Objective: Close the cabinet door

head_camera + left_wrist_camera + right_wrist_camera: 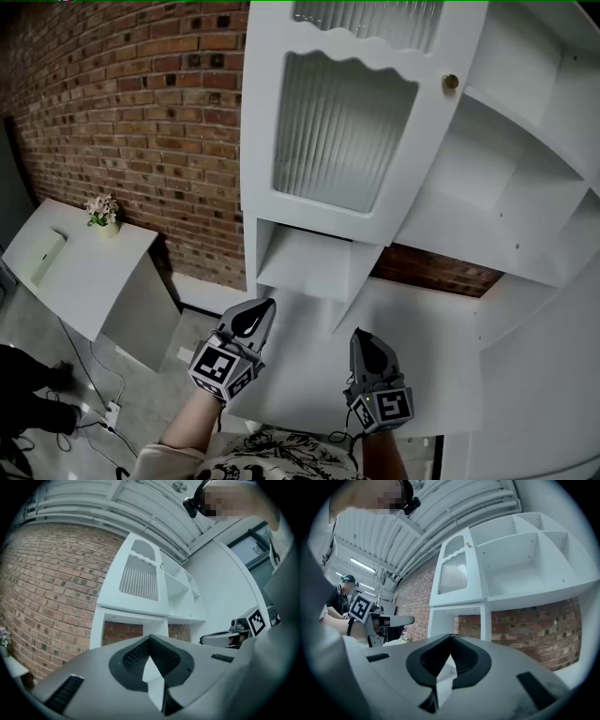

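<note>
Head view puts both grippers low in the frame, side by side above the white counter [422, 319]. The left gripper [257, 316] has its jaws clenched together with nothing between them, as its own view confirms. The right gripper [367, 343] is likewise pinched closed and empty.

Well above and ahead of both tips hangs the cabinet door [342, 131], a white frame round ribbed glass. Its small brass knob [450, 82] sits at the edge nearer the right gripper. The door seems to stand a little proud of the cabinet, with its knob edge overlapping the open shelves [511, 178] further right. How far ajar it is cannot be told for sure. Behind everything runs the brick wall [141, 112].

Closing probably calls for a push rather than a grasp, so clenched jaws suit the job. The right gripper looks better placed. It would need to rise and set its closed tips on the white frame close to the knob, far from the likely hinge side and off the glass. A square, slow press until the door seats should keep it from bouncing back. The left gripper is best kept out of the gap between door and cabinet.
</note>
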`<state>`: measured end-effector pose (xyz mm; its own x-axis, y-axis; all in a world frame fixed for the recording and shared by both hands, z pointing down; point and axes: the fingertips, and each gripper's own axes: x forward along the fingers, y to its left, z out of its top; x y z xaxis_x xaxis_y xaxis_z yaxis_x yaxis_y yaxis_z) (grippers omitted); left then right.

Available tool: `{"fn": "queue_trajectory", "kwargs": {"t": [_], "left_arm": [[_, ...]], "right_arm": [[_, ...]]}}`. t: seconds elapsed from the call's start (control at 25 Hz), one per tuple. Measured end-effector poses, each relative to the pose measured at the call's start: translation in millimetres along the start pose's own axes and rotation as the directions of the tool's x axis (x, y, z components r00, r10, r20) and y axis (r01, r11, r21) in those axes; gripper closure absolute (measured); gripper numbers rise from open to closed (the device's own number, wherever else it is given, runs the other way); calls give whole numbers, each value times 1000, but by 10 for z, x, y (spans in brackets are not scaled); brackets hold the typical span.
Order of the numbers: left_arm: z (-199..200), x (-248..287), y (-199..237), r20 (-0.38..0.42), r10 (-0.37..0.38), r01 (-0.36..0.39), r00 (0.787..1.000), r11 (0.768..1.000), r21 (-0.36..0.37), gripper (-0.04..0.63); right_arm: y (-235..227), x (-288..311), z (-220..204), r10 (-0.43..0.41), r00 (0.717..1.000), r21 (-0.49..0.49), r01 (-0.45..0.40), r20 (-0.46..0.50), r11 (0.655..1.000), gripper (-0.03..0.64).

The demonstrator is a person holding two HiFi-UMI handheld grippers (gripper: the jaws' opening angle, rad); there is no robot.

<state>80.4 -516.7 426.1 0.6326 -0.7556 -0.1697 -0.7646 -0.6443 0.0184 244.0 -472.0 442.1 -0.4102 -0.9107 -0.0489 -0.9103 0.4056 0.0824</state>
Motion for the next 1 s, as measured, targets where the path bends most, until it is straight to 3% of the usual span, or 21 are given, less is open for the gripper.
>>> {"fn": "queue_trajectory", "kwargs": {"t": [0.48, 1.0], "left_arm": [[-9, -102, 11, -15, -19, 19, 1000, 1000, -11, 583], [-39, -52, -145, -22, -76, 78, 997, 996, 50, 583]], "right_arm": [[163, 74, -20, 8, 1000, -40, -9, -25, 999, 615], [184, 116, -27, 9, 1000, -57, -11, -28, 998, 615]]}}
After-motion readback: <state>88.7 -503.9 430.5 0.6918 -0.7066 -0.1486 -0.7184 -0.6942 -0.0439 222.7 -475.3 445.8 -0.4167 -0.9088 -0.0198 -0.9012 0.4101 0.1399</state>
